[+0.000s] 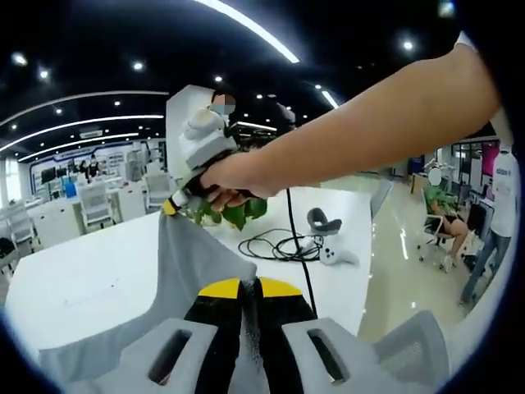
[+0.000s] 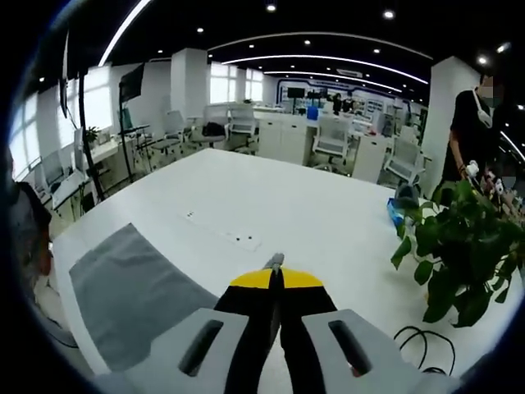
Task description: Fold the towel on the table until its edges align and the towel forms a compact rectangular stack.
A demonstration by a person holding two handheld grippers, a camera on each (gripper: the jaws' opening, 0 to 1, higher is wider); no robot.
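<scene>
The grey towel (image 1: pixel 184 271) hangs lifted over the white table (image 1: pixel 82 283), pinched between the closed jaws of the left gripper (image 1: pixel 250 287) and, at 11 o'clock, the right gripper (image 1: pixel 174 205); its lower edge is cut off. In the right gripper view, grey cloth (image 2: pixel 123 291) lies at 8 o'clock. A potted plant (image 2: pixel 455 246) stands at 3 o'clock, partly cropped.

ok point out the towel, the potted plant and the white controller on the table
towel (image 2: pixel 123 304), right gripper view, middle of the flat grey cloth
potted plant (image 2: pixel 459 246), right gripper view, on the green leaves
white controller (image 1: pixel 335 255), left gripper view, on its body beside the black cable
</scene>
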